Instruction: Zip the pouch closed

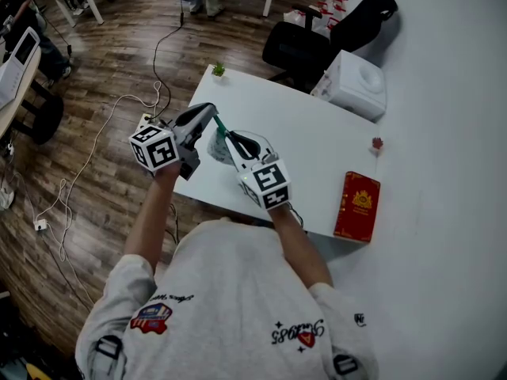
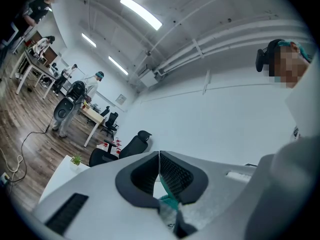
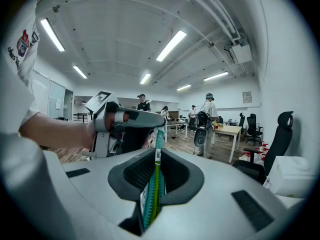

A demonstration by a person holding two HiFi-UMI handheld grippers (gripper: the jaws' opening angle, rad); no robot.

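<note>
Both grippers hold the pouch (image 1: 219, 149) in the air above the white table (image 1: 317, 145), near its front left edge. It is a clear pouch with a green zipper strip (image 1: 223, 127) along its top. My left gripper (image 1: 214, 116) is shut on the far end of that strip, and a teal bit (image 2: 168, 200) shows behind its closed jaws (image 2: 159, 157). My right gripper (image 1: 232, 139) is shut on the zipper edge (image 3: 154, 189), which runs on from its jaws (image 3: 157, 152) up to the left gripper (image 3: 131, 118). A small metal piece (image 3: 157, 157) sits on the strip at the right jaw tips.
On the table are a red box (image 1: 357, 207) at front right, a white appliance (image 1: 355, 83) at the back, a tiny green plant (image 1: 219, 70) at the far left corner and a small red item (image 1: 377, 143). A black chair (image 1: 305, 46) stands behind. Cables (image 1: 103, 133) lie on the wood floor.
</note>
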